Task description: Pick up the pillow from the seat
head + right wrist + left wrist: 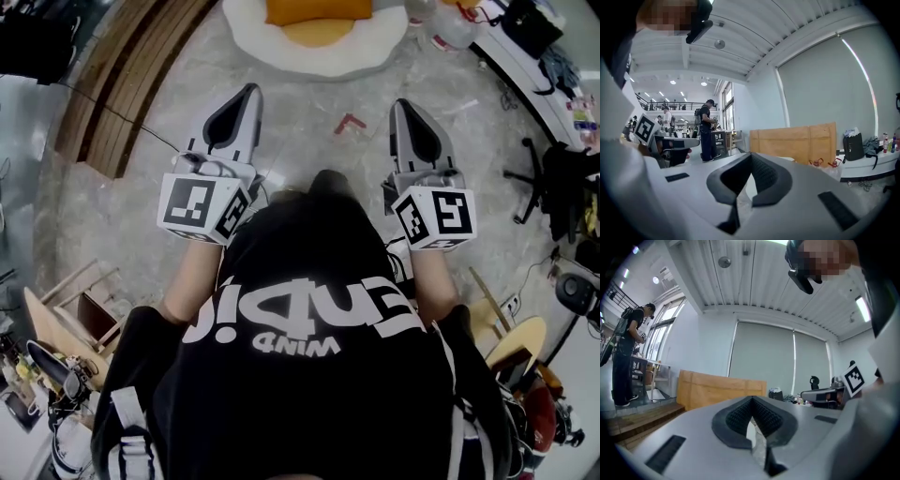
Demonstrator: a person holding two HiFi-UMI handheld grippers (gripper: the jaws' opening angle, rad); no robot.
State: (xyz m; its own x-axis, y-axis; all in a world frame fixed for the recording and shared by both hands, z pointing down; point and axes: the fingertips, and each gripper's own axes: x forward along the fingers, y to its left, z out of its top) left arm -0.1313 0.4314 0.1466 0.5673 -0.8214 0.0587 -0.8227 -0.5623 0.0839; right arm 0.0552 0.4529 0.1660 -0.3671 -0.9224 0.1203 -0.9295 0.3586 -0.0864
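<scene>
Grey plastic left gripper [249, 91] and right gripper [401, 105], both empty; orange fabric pillow [319, 9] on the far round white plush seat [253, 37].
Nearest, our black printed T-shirt [319, 375]. Beyond it we hold the two grippers side by side, pointing forward, jaws pressed together on nothing: we judge this a ready carry before the approach. Next, grey stone floor [309, 145] with a red corner mark [350, 122]. Farthest, the pillow, plain and rectangular, lies at the seat's yellow centre, well apart from both grippers, its far edge cut by the frame.

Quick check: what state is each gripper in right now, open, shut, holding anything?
Grey left gripper: shut, jaws together, holding nothing.
Grey right gripper: shut, jaws together, holding nothing.
</scene>
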